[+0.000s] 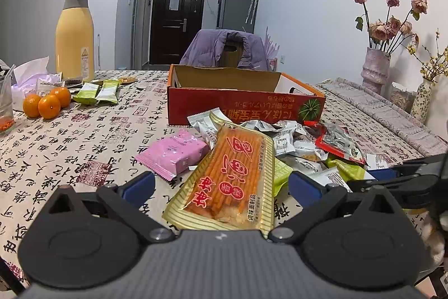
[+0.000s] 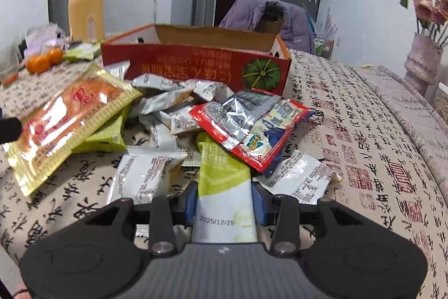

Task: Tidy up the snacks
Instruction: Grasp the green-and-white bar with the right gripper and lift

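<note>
Tablecloth (image 2: 350, 114) blurred; green packet (image 2: 224, 187) half-hidden under pile.

both tools look alike: the left gripper (image 1: 221, 184) and the right gripper (image 2: 224, 199) each have a grey ribbed body with a small white mark, two round black plates at the sides, black link arms pinned with silver screws (image 1: 160, 234), and blue pads (image 2: 189, 201) lining the black fingers.
</note>
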The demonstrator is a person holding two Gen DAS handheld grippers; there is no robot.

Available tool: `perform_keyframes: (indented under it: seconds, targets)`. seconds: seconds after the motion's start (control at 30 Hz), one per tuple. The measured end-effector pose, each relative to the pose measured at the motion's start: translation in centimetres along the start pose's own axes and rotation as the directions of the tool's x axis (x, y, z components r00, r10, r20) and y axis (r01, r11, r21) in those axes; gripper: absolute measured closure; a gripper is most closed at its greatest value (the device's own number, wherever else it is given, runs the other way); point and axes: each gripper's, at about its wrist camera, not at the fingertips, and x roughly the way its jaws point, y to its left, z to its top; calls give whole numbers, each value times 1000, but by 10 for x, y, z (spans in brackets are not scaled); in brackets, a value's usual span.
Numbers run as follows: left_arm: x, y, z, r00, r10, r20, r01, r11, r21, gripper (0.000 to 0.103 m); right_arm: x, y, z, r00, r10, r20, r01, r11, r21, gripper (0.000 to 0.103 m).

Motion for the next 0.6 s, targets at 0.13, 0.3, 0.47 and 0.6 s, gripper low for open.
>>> perform_keyframes:
  seconds: [0.13, 0.3, 0.47, 0.6]
  targets:
    - [0, 1, 0, 1000, 5, -8, -5, 1000, -3, 0, 2, 2, 3, 1000, -4, -16, 4, 1000, -25, 64]
    - [0, 1, 0, 1000, 4, -11, -4, 1000, -5, 0, -5, 0, -1, 1000, 17, 9, -16, 1000, -19, 70]
    - [1, 1, 1, 1000, 8, -13, -8, 1000, -6, 0, -30, -4, -7, 992, 21, 121, -23, 1000, 17, 71]
    - [3, -1, 1, 1000, 10, -19, -10, 1000, -4, 0, -52, -7, -7, 980, 28, 196, -36, 999, 40, 71]
